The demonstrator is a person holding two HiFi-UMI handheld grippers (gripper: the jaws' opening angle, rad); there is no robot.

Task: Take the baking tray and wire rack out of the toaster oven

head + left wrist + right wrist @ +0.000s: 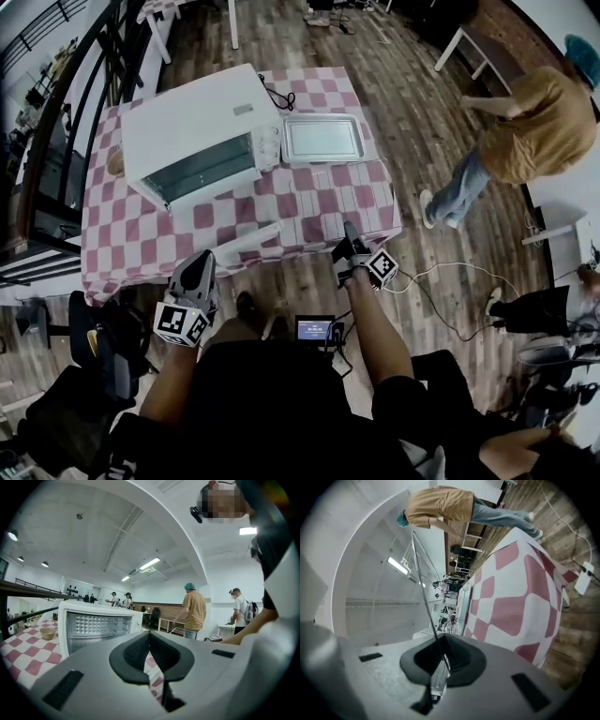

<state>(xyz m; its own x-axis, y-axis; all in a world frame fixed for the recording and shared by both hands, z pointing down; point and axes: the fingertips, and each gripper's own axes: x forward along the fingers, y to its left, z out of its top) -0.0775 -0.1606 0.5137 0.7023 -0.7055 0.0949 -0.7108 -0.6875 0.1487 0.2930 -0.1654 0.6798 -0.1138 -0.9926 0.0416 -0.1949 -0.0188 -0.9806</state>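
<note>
Silver baking tray point(322, 139) lies on the table, right of the toaster oven point(192, 136). Your left gripper point(149, 639) is closed and empty. Your right gripper point(442, 644) pinches the wire rack point(426, 599); set it down flat beside the oven.

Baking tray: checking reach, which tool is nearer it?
Right. The right tool is at the table edge in front of the baking tray; the left tool is farther, before the toaster oven.

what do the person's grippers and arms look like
The left gripper and right gripper have rounded light grey shells with black pads. The left marker cube and right marker cube show black-and-white squares. The person wears a black top, forearms uncovered.
</note>
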